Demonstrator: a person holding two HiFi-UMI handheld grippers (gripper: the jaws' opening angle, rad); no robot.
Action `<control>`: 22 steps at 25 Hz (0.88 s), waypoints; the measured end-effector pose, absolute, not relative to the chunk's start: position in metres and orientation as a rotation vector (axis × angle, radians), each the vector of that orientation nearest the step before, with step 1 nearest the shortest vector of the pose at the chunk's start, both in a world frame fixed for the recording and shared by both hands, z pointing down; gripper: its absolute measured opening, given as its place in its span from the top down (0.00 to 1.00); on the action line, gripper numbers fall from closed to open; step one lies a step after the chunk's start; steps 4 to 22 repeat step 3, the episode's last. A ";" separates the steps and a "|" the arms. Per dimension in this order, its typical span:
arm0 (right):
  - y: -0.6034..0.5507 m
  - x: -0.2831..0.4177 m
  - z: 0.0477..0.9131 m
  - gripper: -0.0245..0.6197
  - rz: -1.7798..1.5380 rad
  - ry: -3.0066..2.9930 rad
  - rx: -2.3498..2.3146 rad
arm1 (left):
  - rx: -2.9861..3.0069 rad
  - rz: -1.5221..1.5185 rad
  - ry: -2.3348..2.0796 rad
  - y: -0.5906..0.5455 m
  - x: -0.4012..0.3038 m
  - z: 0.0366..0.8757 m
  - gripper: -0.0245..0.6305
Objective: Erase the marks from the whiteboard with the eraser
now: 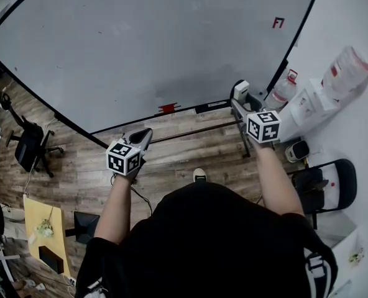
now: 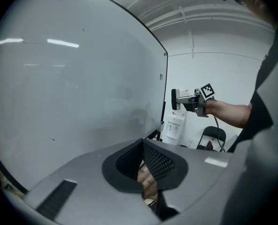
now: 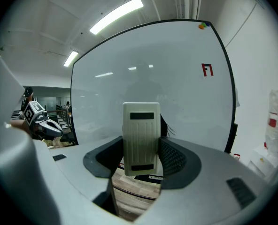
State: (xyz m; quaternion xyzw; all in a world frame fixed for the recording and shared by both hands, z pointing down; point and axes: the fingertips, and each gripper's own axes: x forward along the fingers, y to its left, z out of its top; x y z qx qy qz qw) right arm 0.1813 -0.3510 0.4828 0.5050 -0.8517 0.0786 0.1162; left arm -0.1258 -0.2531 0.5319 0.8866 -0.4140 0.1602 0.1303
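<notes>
Whiteboard (image 1: 159, 42) fills the upper half of the head view, pale grey and nearly bare, standing over a wooden floor (image 1: 190, 148). Count it up: one board, one small red mark (image 1: 278, 23) near the upper right corner, one eraser (image 3: 141, 137), two grippers. And the right gripper (image 1: 241, 101) has that eraser, jaws clamped on both its long sides, holding it upright. Look at it in the right gripper view: a cream rectangular block, ribbed lengthwise down its back, with one dark bar near the top and another near the bottom. It sticks up past the jaw pads, dead centre of the frame, the red mark well off to its upper right. From the head view the eraser sits at middle right, close by the board's lower right edge, well below the mark; whether it touches the board can't be told. Over at lower left, the left gripper (image 1: 140, 135) is well apart from the eraser, its jaws pressed together with nothing between them, pointing toward the board's lower edge.
</notes>
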 end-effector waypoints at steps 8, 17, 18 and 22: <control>-0.350 0.182 0.483 0.61 0.235 -2.494 1.477 | 2.576 0.476 -1.194 -0.252 -0.124 0.532 0.95; -0.350 0.182 0.483 0.61 0.235 -2.494 1.477 | 2.576 0.476 -1.194 -0.252 -0.124 0.532 0.95; -0.350 0.182 0.483 0.61 0.235 -2.494 1.477 | 2.576 0.476 -1.194 -0.252 -0.124 0.532 0.95; -0.350 0.182 0.483 0.61 0.235 -2.494 1.477 | 2.576 0.476 -1.194 -0.252 -0.124 0.532 0.95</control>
